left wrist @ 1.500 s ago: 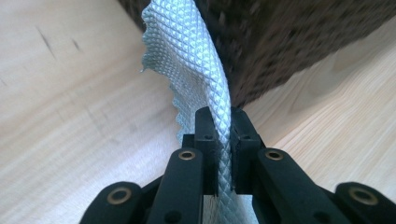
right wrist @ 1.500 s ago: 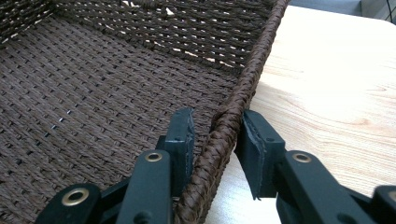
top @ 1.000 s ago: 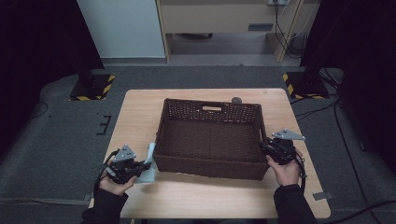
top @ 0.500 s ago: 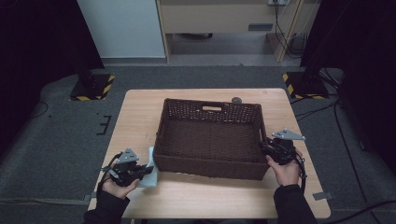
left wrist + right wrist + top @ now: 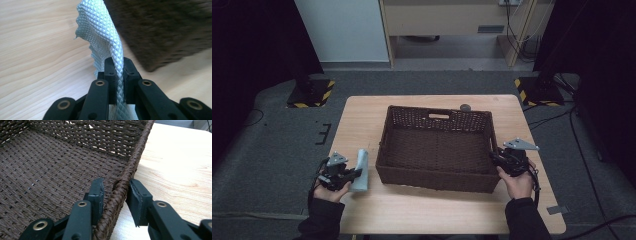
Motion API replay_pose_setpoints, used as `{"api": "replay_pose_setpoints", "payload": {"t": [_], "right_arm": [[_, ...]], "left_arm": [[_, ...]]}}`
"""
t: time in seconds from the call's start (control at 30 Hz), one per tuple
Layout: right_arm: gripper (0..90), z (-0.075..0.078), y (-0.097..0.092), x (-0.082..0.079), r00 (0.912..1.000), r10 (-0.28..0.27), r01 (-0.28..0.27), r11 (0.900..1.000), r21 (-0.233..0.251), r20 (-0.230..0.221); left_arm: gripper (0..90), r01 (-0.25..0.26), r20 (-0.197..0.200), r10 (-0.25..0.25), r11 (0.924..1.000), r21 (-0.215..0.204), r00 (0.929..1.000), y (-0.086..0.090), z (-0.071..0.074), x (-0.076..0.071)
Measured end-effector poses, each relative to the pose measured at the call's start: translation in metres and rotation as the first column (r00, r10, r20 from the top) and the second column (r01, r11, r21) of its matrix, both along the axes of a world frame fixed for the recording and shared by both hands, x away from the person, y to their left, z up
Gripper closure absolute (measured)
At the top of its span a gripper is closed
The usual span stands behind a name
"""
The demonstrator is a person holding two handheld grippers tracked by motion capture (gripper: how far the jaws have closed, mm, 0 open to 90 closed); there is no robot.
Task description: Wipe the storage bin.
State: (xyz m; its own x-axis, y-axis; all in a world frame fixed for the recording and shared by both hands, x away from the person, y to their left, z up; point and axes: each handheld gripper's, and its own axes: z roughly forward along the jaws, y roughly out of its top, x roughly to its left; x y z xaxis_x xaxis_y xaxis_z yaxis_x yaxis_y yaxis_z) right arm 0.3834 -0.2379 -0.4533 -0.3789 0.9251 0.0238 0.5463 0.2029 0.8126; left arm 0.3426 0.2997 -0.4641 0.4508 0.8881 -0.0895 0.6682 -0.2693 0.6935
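While pinching a pale quilted cloth point(image 5: 105, 37), left tongs point(image 5: 354, 173) pressed nearly together on its fabric, low over the wooden surface point(image 5: 362, 120) just beside the left wall of the brown woven basket point(image 5: 437, 150). Cloth rising upright from between the jaws, its free end leaning toward the basket's near left corner, apart from the wicker as far as can be told. At the other side, right tongs point(image 5: 115, 188) set astride the basket's braided right rim, one jaw inside against the wall, the other outside; inner pad touching the rim, outer pad close by it, firm squeeze impossible to confirm. Basket standing at the middle of the surface, its handle slot in the far wall, a small dark round knob point(image 5: 465, 107) behind it.
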Motion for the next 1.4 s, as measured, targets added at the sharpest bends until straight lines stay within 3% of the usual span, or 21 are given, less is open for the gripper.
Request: {"api": "replay_pose_setpoints", "payload": {"t": [0.17, 0.37, 0.7, 0.87, 1.03, 1.3, 1.4], "right_arm": [[66.1, 0.000, 0.000, 0.000, 1.0000, -0.001, 0.001, 1.0000, 0.003, 0.002], [66.0, 0.000, -0.001, 0.000, 1.0000, 0.002, -0.002, 1.0000, 0.005, 0.002], [64.2, 0.001, 0.000, 0.001, 1.0000, -0.003, 0.003, 1.0000, 0.000, 0.003], [55.9, 0.004, -0.002, -0.001, 0.9997, -0.016, 0.016, 0.9999, 0.001, 0.016], [55.9, 0.007, -0.002, -0.004, 0.9996, -0.005, 0.004, 0.9999, 0.013, 0.027], [65.8, 0.004, -0.001, -0.002, 0.9998, 0.020, -0.020, 0.9998, -0.003, 0.000], [68.7, 0.004, 0.002, 0.000, 0.9998, 0.018, -0.018, 0.9993, -0.033, 0.000]], "left_arm": [[83.4, -0.081, -0.006, 0.081, 0.9962, 0.032, 0.9967, 0.016, -0.009, 0.011], [83.2, -0.140, -0.020, 0.142, 0.9884, 0.059, 0.9897, 0.028, -0.019, 0.018], [79.2, -0.152, -0.037, 0.158, 0.9785, 0.140, 0.9867, 0.026, -0.032, 0.024], [67.8, -0.169, -0.026, 0.173, 0.9780, 0.122, 0.9846, 0.030, -0.031, 0.023], [62.5, -0.168, -0.003, 0.169, 0.9804, 0.103, 0.9856, 0.033, -0.026, 0.020], [58.7, -0.145, 0.048, 0.142, 0.9880, 0.053, 0.9887, 0.031, -0.011, 0.017], [58.8, -0.139, 0.065, 0.136, 0.9893, 0.042, 0.9885, 0.031, -0.004, 0.016]]}}
